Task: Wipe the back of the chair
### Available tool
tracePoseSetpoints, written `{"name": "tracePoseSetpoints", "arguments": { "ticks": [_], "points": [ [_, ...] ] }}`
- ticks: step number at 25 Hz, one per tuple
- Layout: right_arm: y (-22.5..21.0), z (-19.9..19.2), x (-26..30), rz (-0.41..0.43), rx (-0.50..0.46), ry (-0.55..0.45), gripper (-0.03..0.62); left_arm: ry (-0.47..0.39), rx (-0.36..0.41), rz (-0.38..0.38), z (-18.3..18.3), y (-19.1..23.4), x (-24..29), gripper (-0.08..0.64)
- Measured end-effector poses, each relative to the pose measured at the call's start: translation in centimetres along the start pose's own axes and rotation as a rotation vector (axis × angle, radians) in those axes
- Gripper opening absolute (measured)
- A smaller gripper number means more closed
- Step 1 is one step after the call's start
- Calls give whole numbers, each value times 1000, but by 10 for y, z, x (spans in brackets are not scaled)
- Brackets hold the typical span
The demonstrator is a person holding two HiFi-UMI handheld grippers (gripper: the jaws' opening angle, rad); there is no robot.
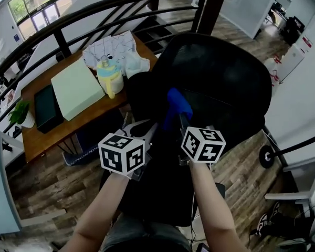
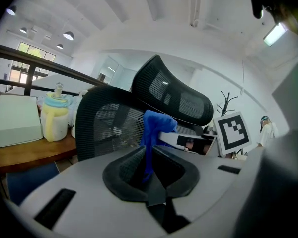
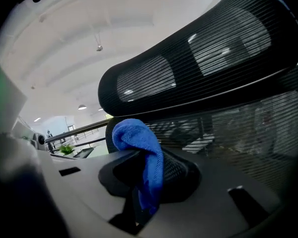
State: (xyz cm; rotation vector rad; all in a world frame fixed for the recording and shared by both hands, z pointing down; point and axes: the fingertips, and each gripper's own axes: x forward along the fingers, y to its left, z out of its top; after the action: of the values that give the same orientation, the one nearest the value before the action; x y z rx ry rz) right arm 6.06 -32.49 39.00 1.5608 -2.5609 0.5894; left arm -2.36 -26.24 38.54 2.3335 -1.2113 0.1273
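Note:
A black mesh office chair (image 1: 226, 77) fills the middle of the head view, seen from behind and above. Its backrest (image 2: 107, 125) and headrest (image 2: 176, 95) rise in front of the left gripper. In the right gripper view the headrest (image 3: 198, 68) arches overhead, with the mesh back (image 3: 253, 128) close at the right. A blue cloth (image 1: 177, 104) stands up between the two grippers. My right gripper (image 1: 176, 121) is shut on the cloth (image 3: 139, 143), which drapes over one finger. My left gripper (image 1: 156, 126) points at the cloth's lower end, and a strip of cloth (image 2: 150, 148) runs down between its nearly closed jaws.
A wooden desk (image 1: 58, 130) stands left of the chair, carrying a pale green box (image 1: 76, 88), a yellow bottle (image 1: 109, 76) and a dark tray (image 1: 44, 106). A black curved railing (image 1: 68, 14) runs behind the desk. A wheel (image 1: 266, 156) stands on the plank floor at the right.

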Motion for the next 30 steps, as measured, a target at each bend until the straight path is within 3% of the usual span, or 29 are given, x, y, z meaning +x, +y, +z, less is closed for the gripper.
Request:
{"name": "tracePoseSetpoints", "arguments": {
  "ticks": [18, 30],
  "points": [
    [-123, 9, -95, -254, 39, -50, 84, 87, 66, -232, -20, -101, 76, 46],
    [-187, 10, -150, -399, 91, -84, 84, 119, 91, -342, -29, -155, 107, 41]
  ]
}}
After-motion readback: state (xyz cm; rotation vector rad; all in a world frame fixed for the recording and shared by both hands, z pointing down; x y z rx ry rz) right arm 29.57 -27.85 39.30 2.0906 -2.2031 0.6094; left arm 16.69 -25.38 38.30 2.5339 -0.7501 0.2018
